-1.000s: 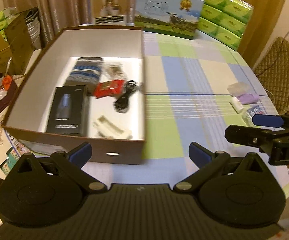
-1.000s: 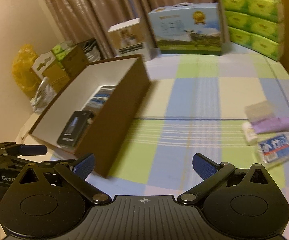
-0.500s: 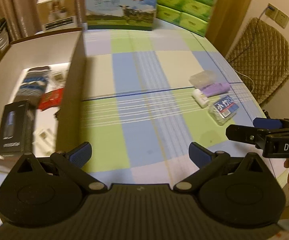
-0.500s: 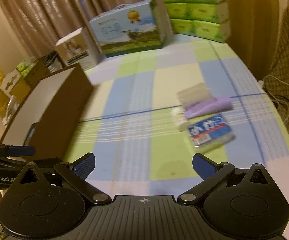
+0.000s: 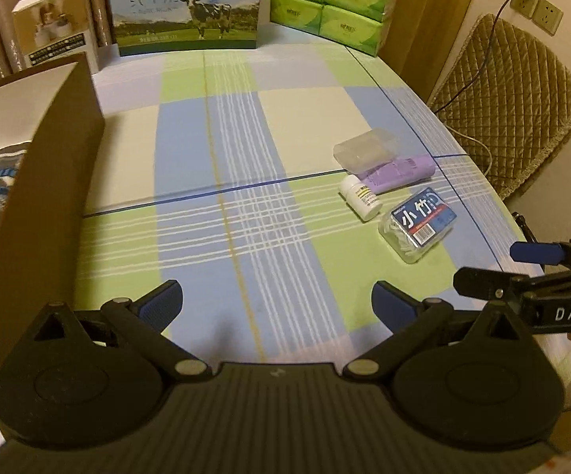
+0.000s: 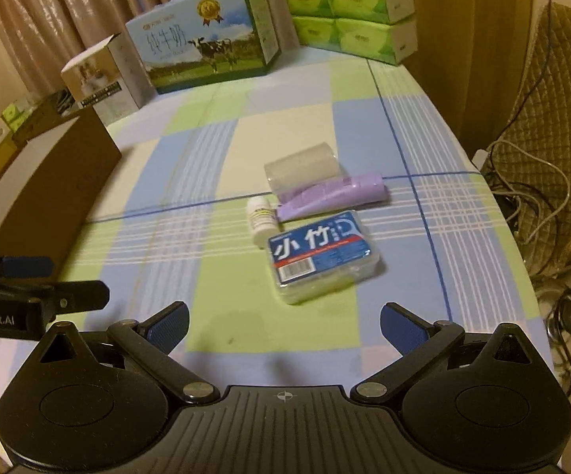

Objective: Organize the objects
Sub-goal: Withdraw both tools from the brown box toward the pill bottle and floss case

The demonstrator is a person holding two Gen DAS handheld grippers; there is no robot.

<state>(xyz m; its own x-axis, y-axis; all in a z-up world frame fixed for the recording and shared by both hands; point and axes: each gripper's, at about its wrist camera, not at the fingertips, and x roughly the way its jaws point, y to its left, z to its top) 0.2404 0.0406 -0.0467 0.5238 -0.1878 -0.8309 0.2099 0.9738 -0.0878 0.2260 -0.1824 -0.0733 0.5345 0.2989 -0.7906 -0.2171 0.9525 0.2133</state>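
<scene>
Right hand-held gripper [image 6: 283,326]: jaws spread, empty, just short of floss-pick box [image 6: 323,256] on tabletop [image 6: 206,166] | left hand-held gripper [image 5: 275,302]: likewise agape, idle | advice: straddle box's short sides squarely, avoiding adjacent white bottle [image 6: 261,221]; carry to brown box [image 5: 44,181].

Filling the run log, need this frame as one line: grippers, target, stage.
left gripper: open, empty | right gripper: open, empty, facing floss box | loose cluster: floss box, white bottle, purple tube, clear case | stage: pre-grasp

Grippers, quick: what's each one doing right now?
Left gripper: open, holding nothing.
Right gripper: open, holding nothing, facing the blue-labelled box.
</scene>
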